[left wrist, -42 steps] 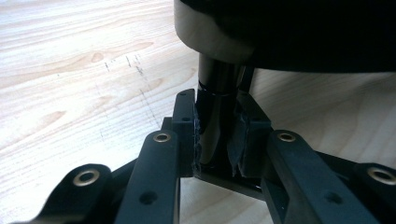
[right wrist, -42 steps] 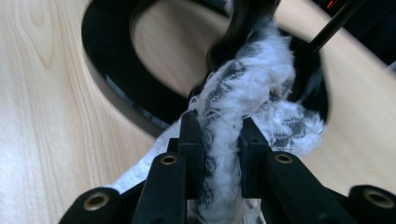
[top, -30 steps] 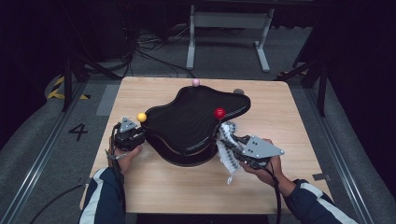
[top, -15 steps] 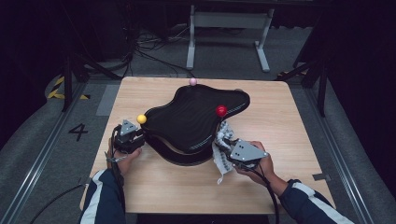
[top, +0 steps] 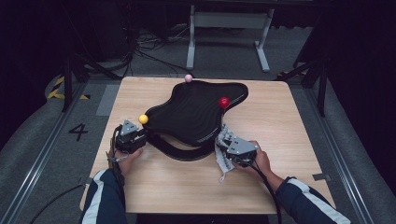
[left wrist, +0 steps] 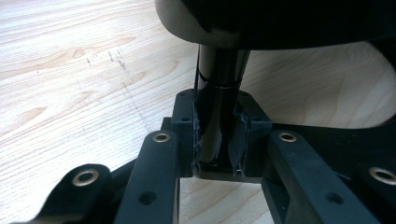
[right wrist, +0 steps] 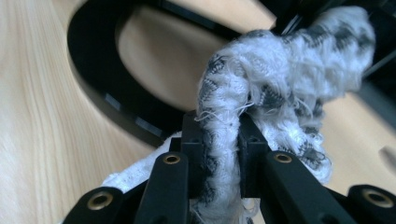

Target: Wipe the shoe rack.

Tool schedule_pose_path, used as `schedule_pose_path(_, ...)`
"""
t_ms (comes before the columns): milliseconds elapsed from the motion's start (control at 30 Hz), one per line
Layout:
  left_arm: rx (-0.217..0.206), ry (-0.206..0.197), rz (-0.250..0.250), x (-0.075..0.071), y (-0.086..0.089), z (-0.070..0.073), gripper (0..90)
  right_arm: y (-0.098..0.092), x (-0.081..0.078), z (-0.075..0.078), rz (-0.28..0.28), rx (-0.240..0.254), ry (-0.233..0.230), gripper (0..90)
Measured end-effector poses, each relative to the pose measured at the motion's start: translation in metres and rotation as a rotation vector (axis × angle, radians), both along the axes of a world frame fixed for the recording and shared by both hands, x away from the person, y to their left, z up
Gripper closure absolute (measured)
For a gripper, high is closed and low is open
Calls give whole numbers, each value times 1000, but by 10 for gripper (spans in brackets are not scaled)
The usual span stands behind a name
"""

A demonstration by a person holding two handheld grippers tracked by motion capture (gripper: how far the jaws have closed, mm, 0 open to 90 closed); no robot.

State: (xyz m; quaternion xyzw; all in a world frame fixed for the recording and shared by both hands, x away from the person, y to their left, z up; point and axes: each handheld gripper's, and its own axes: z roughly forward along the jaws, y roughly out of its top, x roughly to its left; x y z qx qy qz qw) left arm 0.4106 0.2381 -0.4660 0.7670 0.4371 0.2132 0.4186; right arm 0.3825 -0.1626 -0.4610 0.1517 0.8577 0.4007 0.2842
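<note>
Gripping a glossy black upright post [left wrist: 219, 79] of the black ribbed, wavy-edged tray stand [top: 194, 112], left claw [top: 136, 138] sits at the stand's near-left corner, jaws clamped tight on the post. In the left gripper view the post runs up from between the pads into the dark underside of the stand's top, pale wood showing on both sides.

Right claw [top: 227, 142] is at the stand's near-right edge, low over the light wooden tabletop [top: 289, 121]. Jaws pinched narrow on a bunched white-and-grey knitted cloth [right wrist: 261, 93]; cloth fills the gap between the pads and bulges out above them. In the high view a loose tail of the cloth [top: 223, 161] hangs down onto the tabletop just beside the claw.

Stand layout, high view:
- black curved base ring [top: 180, 151] lies flat on the tabletop under the top, near side exposed between the two claws
- small yellow ball [top: 143, 119] on the left tip, just above the left claw
- small red ball [top: 224, 101] on the right part of the top surface
- small pink ball [top: 188, 78] at the far edge

Right gripper view shows the base ring [right wrist: 93, 79] curving past behind the cloth, tabletop visible through its opening.

Both forearms in dark sleeves with white stripes enter from the near edge.
</note>
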Motion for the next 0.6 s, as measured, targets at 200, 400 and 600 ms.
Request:
schedule_pose_path(200, -5, -1, 0, 0, 0, -1, 733, -1, 0, 1, 3, 8, 0, 773)
schedule_pose_path(400, -5, 0, -1, 1, 0, -1, 733, -5, -5, 23, 0, 72, -71, 774)
schedule_pose_path(600, -12, 9, -4, 1, 0, -1, 731, -11, -10, 52, -7, 176, -155, 775)
